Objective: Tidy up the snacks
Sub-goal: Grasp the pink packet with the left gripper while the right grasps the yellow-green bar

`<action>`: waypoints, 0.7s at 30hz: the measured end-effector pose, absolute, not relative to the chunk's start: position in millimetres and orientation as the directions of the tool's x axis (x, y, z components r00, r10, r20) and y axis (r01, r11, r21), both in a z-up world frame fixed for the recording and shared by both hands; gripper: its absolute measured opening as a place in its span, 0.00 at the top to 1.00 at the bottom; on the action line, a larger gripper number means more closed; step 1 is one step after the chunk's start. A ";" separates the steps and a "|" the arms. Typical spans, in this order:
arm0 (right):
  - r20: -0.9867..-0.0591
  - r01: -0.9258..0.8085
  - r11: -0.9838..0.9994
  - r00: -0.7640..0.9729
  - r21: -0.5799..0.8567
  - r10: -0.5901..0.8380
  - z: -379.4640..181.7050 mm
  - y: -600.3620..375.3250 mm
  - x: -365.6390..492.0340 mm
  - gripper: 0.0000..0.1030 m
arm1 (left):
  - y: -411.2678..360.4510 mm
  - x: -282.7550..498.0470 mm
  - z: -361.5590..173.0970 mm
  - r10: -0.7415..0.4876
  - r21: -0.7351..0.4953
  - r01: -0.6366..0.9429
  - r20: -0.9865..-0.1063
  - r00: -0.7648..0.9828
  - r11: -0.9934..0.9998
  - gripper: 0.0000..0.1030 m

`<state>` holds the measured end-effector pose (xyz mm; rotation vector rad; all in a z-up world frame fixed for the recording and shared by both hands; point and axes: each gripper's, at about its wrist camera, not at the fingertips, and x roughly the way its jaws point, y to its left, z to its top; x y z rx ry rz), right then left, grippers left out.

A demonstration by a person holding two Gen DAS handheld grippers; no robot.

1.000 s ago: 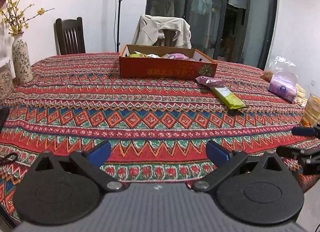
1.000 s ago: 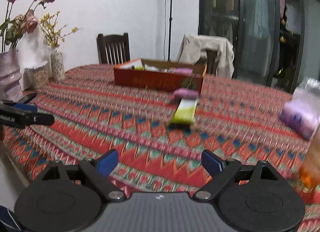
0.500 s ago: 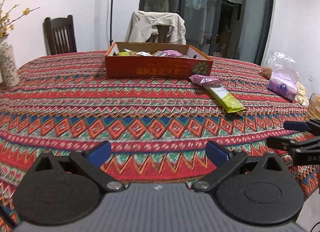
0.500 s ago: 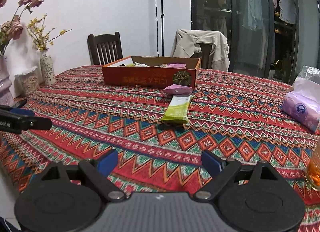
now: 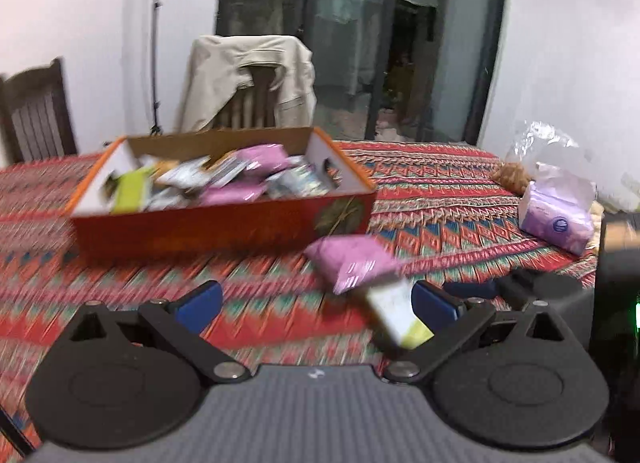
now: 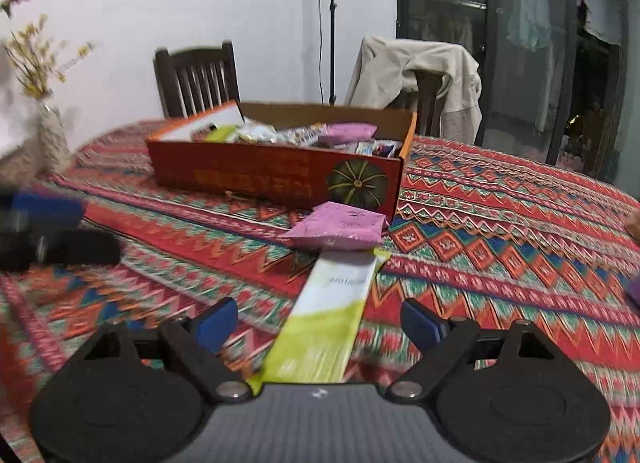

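- The green bar [image 6: 320,323] lies flat on the cloth [image 6: 500,231], long and narrow; in the right wrist view its long axis runs from just under the right gripper [image 6: 318,321] away toward the box [image 6: 276,175], leaning slightly right.
- Its far, white end touches or slips under the pink pack [image 6: 340,227], a flat, glossy pouch lying just in front of the box's near corner.
- The right gripper hangs low over the bar, jaws wide apart, one blue pad [image 6: 218,323] on each side of it, neither touching.
- The left gripper [image 5: 316,303] is also spread wide, low over the cloth, aimed at the box; the bar [image 5: 396,315] and pink pack [image 5: 352,259] sit just ahead toward its right finger. This view is blurred.
- The box is open cardboard, red-orange outside with a pumpkin print, heaped with mixed wrappers.
- The cloth is woven, with red, blue and green zigzags.
- A purple tissue pack [image 5: 556,219] lies well to the right.
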<state>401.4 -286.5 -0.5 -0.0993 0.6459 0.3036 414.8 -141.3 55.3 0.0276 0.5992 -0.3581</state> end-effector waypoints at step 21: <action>-0.598 -0.203 0.975 0.772 0.088 0.214 -21.4 -332.9 407.8 0.61 | -163.8 460.6 19.7 -0.281 -0.068 0.315 -0.656 0.701 0.947 0.41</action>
